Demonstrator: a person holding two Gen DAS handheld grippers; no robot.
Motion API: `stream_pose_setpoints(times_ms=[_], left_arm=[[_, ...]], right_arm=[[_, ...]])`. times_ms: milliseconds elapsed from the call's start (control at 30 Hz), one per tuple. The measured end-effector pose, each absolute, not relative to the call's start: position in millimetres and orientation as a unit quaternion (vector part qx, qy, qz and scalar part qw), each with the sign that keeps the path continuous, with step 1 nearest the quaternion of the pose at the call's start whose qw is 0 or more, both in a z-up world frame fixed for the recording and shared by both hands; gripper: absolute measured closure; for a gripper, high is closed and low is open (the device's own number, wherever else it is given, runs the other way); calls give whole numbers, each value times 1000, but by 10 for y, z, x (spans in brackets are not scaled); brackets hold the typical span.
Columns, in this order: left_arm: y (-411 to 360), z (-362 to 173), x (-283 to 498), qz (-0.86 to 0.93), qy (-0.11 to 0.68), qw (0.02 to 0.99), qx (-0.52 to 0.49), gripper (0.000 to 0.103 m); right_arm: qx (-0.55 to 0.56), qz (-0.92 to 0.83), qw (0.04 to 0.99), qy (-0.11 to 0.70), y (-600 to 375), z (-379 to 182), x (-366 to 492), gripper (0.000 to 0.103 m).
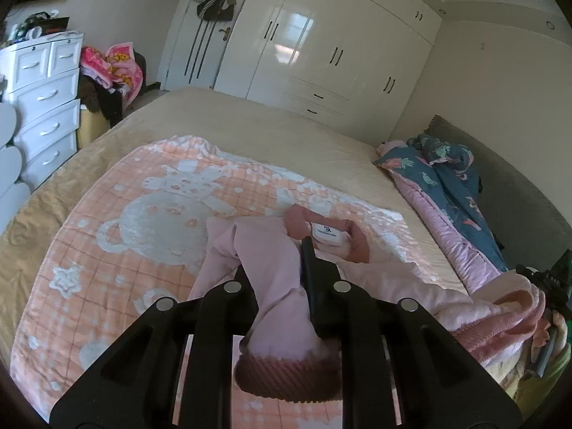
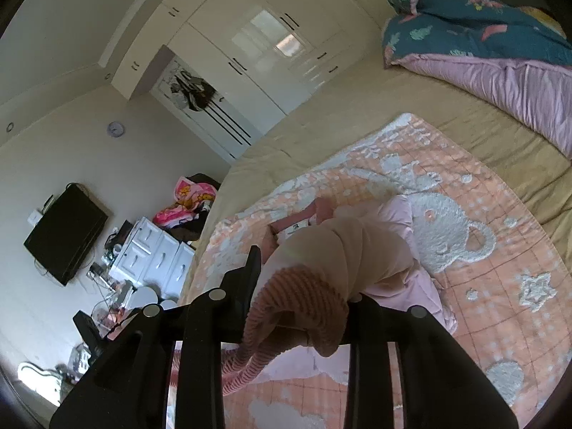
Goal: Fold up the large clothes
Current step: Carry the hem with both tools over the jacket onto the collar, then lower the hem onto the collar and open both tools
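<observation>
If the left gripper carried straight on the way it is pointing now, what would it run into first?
Most likely the pink sweater's own collar, with its white label, lying just ahead of the left gripper, which is shut on a sleeve. Beyond that lies the peach blanket. Depth is hard to judge.

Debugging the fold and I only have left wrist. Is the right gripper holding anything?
Observer: Yes. The right gripper looks clamped on a sleeve, with its ribbed cuff drooping toward the camera.
Operator: Both fingers visible?
Observer: No, just one finger. The sleeve covers the other.
Operator: Floor by the dresser?
Observer: Cluttered, with cables under a wall TV.
</observation>
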State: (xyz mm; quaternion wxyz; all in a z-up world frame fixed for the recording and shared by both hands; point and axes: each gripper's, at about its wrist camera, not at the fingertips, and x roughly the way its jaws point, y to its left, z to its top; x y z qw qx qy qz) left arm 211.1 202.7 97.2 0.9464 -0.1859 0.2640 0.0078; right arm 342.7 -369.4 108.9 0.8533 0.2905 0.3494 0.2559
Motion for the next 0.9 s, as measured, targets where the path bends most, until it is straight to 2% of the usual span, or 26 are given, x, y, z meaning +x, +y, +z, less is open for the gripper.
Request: stream_pose_setpoints(times_ms=[167,267,567,767,900], left_arm=[[2032,915,2275,17,271,945,-181,93],[2019,907,2367,20,274,946,-174,93],[2018,869,2601,23,282,944,-172,93],[2042,810,2762,24,289,942,-169,93],[2044,777,2860,25,293,941,-169,93]], right_arm=[[318,252,838,365,-3714,978,3661,72],[338,255,828,368,-3743,920,3784,64],[360,258,811,383,-3736,809,4107,56],[362,262,809,381,-3704,787,4241,44],[365,271,810,370,-3693,806,4276,32]])
